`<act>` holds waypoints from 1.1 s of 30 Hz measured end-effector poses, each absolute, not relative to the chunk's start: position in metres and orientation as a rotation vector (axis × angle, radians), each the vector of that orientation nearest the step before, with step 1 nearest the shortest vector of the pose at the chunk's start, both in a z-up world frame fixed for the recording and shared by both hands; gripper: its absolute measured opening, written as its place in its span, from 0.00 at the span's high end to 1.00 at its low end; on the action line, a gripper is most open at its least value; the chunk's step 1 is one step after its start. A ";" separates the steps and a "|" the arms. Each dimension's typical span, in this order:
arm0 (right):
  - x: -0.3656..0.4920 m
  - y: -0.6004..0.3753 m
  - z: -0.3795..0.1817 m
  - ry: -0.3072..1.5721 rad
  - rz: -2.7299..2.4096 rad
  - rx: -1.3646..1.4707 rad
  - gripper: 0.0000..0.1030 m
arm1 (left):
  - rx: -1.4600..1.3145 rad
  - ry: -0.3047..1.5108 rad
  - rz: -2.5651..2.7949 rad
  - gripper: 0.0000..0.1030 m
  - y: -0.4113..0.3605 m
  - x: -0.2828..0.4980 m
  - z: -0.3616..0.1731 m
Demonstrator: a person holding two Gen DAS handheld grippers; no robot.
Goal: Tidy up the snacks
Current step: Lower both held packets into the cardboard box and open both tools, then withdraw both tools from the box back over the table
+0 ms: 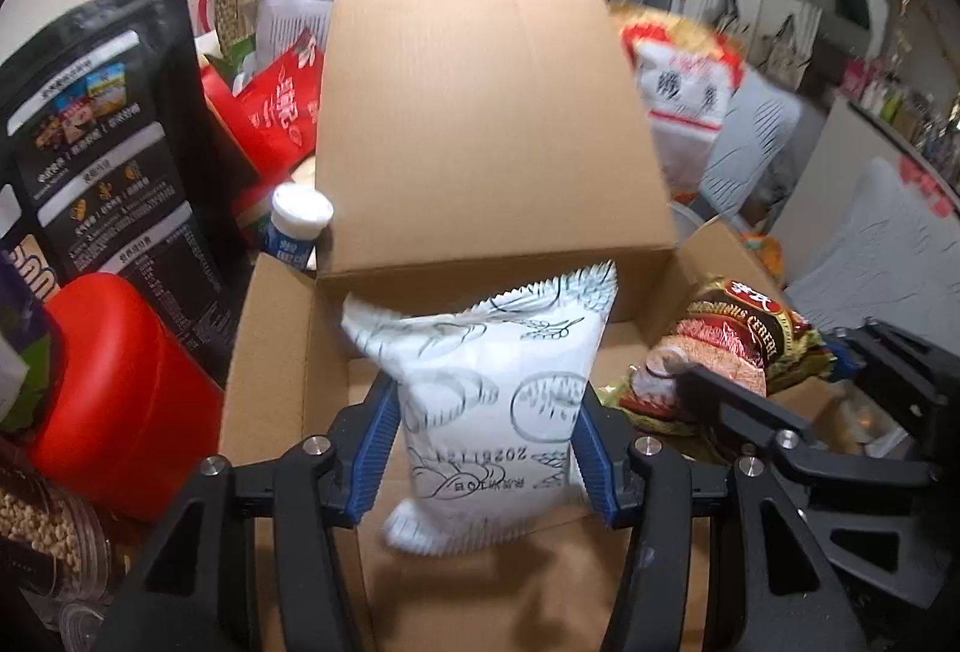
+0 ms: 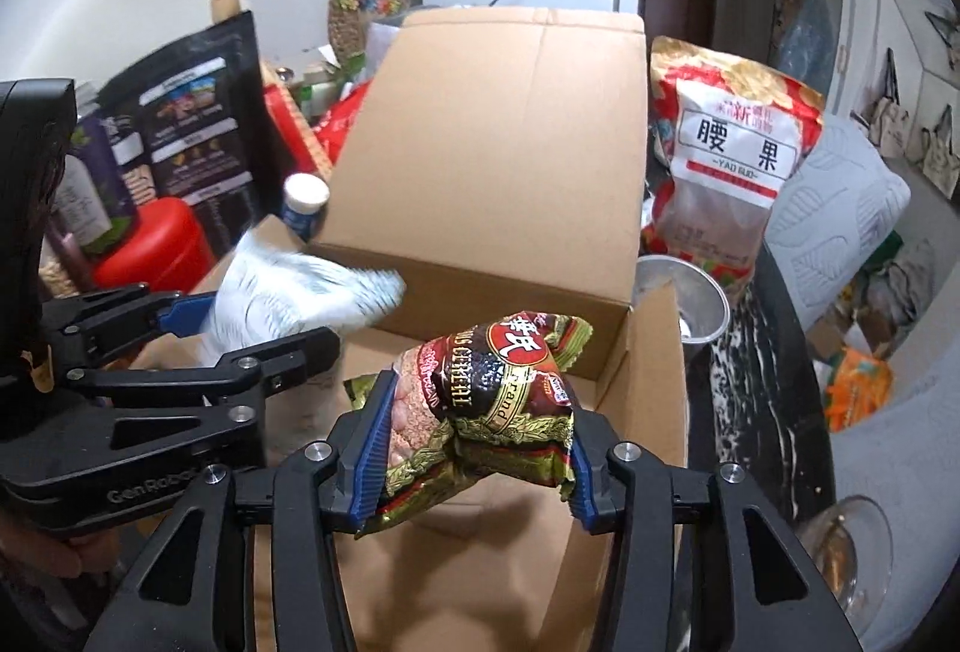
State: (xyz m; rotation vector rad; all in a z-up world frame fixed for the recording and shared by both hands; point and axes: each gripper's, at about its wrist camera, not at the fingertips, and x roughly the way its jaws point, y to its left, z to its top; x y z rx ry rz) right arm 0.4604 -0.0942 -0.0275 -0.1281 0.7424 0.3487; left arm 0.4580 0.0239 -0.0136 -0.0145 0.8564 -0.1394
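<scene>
Over the open brown cardboard box [image 1: 282, 352], the left wrist view shows the left gripper [image 1: 486, 412] pinching a white snack pouch printed with black line drawings [image 1: 498, 400] between its blue pads; the pouch stands upright, its serrated top edge toward the raised far flap [image 1: 480, 124]. Right of it, the right gripper [image 1: 708, 382] carries a crumpled dark brown and green cereal packet [image 1: 750, 334] above the box's right side. Left of the box stand a tall black stand-up pouch with white label panels [image 1: 102, 142], a red plastic canister [image 1: 126, 388] and a small white-capped blue bottle [image 1: 300, 226]. A red and white bag [image 1: 684, 94] rises beyond the flap on the right, blurred.

From the right wrist view, the right gripper [image 2: 474, 442] has its blue pads pressed on the cereal packet [image 2: 498, 400], which hangs over the box interior [image 2: 654, 382]. The left gripper [image 2: 204, 328] enters from the left, clamping the white pouch [image 2: 288, 292] near the box's left wall. Beyond the flap's right edge stands the red and white bag, a cashew bag [image 2: 732, 154], with a metal cup [image 2: 690, 292] just below it. The black pouch [image 2: 198, 124], red canister [image 2: 156, 244] and white-capped bottle [image 2: 306, 202] sit far left.
</scene>
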 end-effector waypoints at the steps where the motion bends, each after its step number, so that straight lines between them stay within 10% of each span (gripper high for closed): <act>1: 0.463 -0.094 -0.031 0.755 0.341 -0.137 0.53 | -0.008 0.870 -0.127 0.48 0.023 0.461 -0.018; 8: 0.462 -0.102 -0.035 0.772 0.283 -0.159 0.34 | 0.027 0.895 -0.080 0.48 0.016 0.466 -0.022; 33: 0.369 -0.115 0.038 0.638 0.261 -0.170 0.33 | 0.055 0.754 -0.078 0.47 0.008 0.377 0.060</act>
